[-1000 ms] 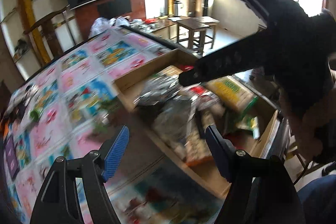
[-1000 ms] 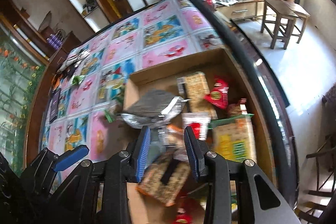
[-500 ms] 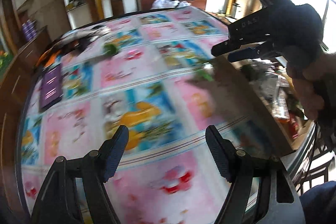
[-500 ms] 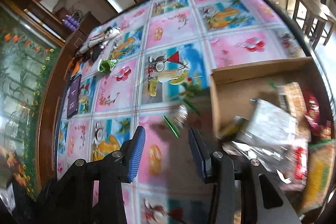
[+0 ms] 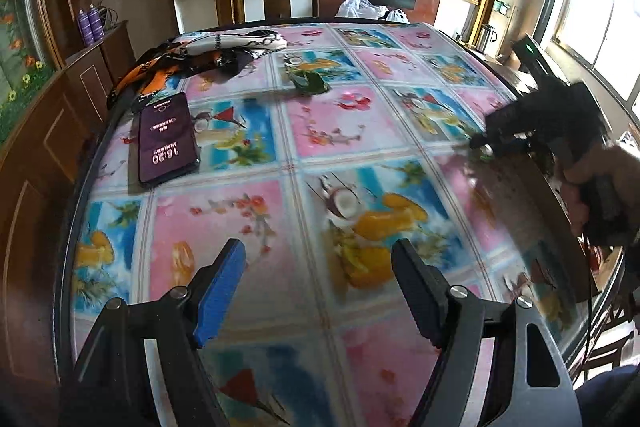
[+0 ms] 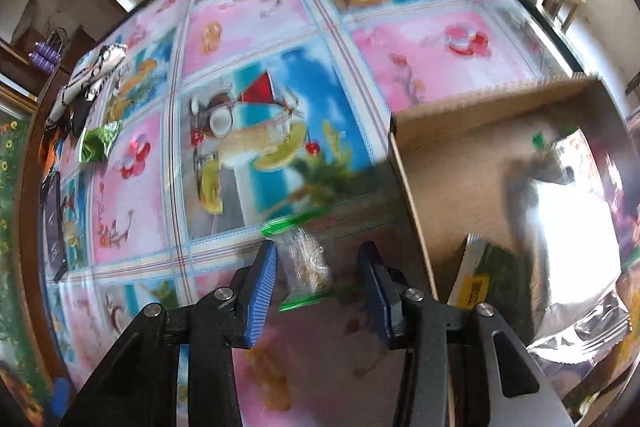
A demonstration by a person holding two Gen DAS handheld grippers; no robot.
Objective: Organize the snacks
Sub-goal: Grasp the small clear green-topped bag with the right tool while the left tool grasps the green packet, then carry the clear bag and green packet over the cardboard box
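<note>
**Right hand-held gripper closing over a small snack packet beside the box**

The step in hand appeared to be the pick-up of a loose snack for sorting. In the right wrist view the right hand-held gripper [image 6: 318,277] pointed steeply down at the counter [image 6: 248,15], its jaws closing with a small clear packet with green ends [image 6: 304,263] between them. The blue pads [image 6: 262,289] did not yet press on it: the packet sat just beside the left pad, with a gap to the other, so nothing was grasped. The packet lay on the counter at about 9 o'clock from the cardboard box [image 6: 408,183], just outside its near wall. Inside the box, at 3 o'clock from the gripper, lay a silver foil bag [image 6: 572,267] and a green-and-yellow packet [image 6: 480,279].

The next move probably called for centring the packet between the pads and finishing the closure before lifting; the thin film may slip or crumple.

In the left wrist view the left hand-held gripper [image 5: 318,287] hung released over bare counter, holding nothing. A second green packet [image 5: 308,83] lay well apart at 12 o'clock, and a phone [image 5: 166,139] at 10 o'clock.
</note>
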